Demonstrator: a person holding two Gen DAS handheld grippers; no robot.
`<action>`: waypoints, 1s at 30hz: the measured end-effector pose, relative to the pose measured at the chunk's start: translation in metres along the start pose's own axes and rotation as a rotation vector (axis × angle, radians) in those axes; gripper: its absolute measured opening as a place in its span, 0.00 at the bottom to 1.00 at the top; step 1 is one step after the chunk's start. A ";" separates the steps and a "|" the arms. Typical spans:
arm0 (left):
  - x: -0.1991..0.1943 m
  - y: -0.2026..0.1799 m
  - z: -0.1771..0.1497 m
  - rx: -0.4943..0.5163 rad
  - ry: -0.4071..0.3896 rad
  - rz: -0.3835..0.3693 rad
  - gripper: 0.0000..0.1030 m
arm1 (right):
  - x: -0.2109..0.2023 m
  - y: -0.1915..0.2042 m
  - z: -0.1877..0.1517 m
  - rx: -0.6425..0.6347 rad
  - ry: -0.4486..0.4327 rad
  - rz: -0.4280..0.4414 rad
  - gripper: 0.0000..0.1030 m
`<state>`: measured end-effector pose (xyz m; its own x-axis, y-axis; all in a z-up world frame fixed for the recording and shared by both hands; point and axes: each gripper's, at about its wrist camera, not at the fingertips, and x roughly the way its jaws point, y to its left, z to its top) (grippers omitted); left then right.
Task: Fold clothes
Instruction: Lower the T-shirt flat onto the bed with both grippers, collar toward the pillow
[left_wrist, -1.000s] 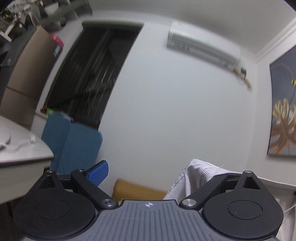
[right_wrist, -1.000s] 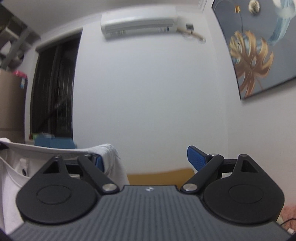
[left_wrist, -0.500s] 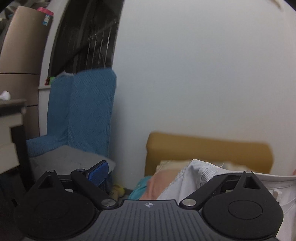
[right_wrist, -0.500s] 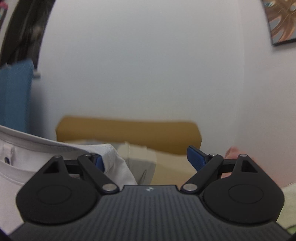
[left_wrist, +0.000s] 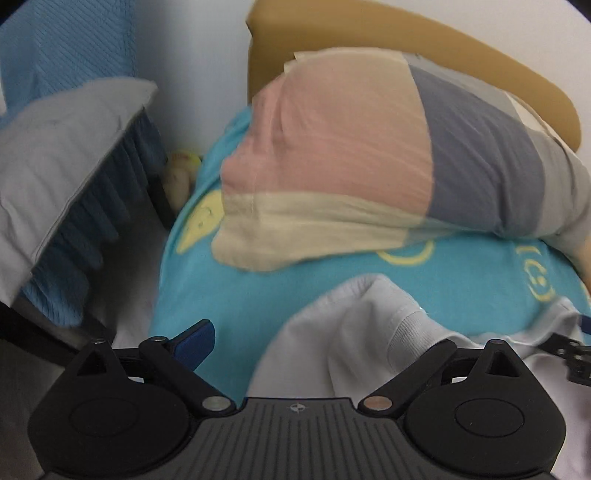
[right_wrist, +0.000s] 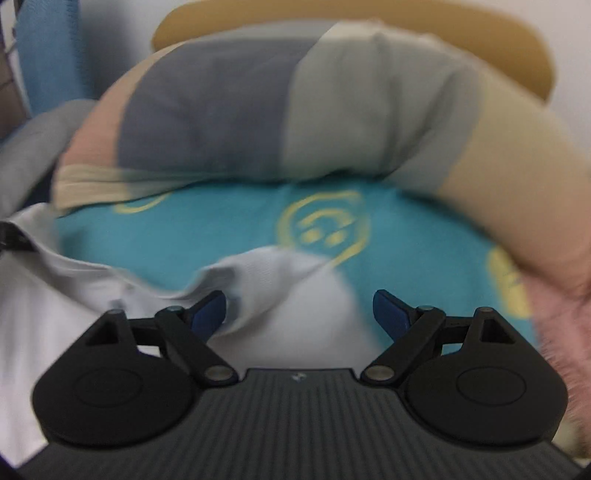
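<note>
White shirt (left_wrist: 354, 332) lies on the teal blanket (left_wrist: 258, 288), its near part bunched up between the two claws; in the right wrist view it spreads away to the left of the blanket's smiley print (right_wrist: 325, 225), with a flat collar or placket edge (right_wrist: 85, 266) running toward the other claw; left claw (left_wrist: 332, 339) stands wide apart, one blue pad (left_wrist: 195, 341) bare over the blanket, the other pad hidden under a ribbed cuff (left_wrist: 410, 332), so whether that cloth is pinched I cannot tell; right claw (right_wrist: 299, 310) likewise spread, both blue pads (right_wrist: 391, 314) showing, a ridge of the shirt standing up between them and brushing the left pad, not clamped as far as I can see.

Handling, as a judgement: light, limp knit cotton; no stiffness, will sag and crease wherever unsupported; not slippery, not fragile; best taken at the firmer parts, the ribbed cuff or shoulder seam on one side and the collar edge on the other, so it hangs flat.

Materials: shirt smooth and fine-knit, rib texture at the cuff; blanket teal, soft, printed with yellow smiley rings; beyond the blanket a plump pillow (left_wrist: 369, 147) in pink, cream, slate and grey blocks, wrinkled cotton; behind the pillow a rounded mustard headboard (left_wrist: 480, 62); left of the blanket a grey cushion (left_wrist: 62, 147) over blue ribbed cloth; right view blurred.
</note>
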<state>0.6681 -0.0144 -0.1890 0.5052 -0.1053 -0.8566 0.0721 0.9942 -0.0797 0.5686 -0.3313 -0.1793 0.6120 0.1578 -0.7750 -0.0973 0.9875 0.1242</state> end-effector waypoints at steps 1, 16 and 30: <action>-0.007 0.000 0.000 -0.006 0.006 -0.012 0.99 | -0.004 0.002 0.001 0.023 0.023 0.036 0.85; -0.260 -0.051 -0.160 0.092 -0.299 0.056 1.00 | -0.229 0.074 -0.106 0.061 -0.251 -0.027 0.85; -0.339 0.049 -0.319 -0.426 -0.273 -0.182 0.98 | -0.358 0.090 -0.273 0.186 -0.395 0.124 0.85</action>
<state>0.2265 0.0769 -0.0651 0.7264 -0.2225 -0.6503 -0.1468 0.8741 -0.4631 0.1265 -0.2992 -0.0593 0.8608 0.2270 -0.4554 -0.0685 0.9385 0.3384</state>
